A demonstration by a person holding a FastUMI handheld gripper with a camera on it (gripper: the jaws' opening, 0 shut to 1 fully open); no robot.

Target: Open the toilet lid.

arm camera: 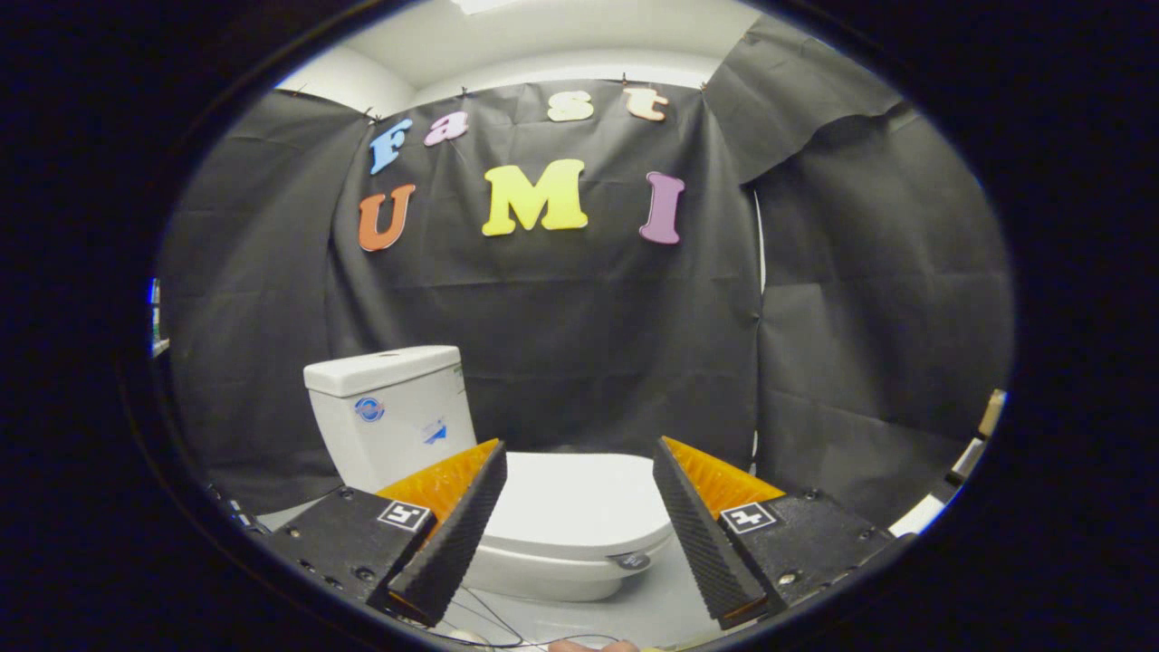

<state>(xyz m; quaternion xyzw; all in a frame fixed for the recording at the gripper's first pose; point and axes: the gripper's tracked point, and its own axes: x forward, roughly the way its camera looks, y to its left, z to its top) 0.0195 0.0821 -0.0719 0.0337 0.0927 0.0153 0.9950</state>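
Your claw (579, 507) is spread wide, its two fingers apart and gripping nothing. The toilet lid (579, 498) lies flat and closed, showing in the gap between the fingers and just beyond them, roughly at 12 o'clock from the claw. You cannot tell from here whether the fingertips are above it or short of it. The bowl (552, 570) sits under the lid, and the tank (389, 407) stands at about 10 o'clock, behind the left finger (453, 534). Thin cables (480, 625) trail over the pale floor (661, 607) at 6 o'clock. Black cloth (589, 344) hangs as the wall behind, under a white ceiling (543, 36).
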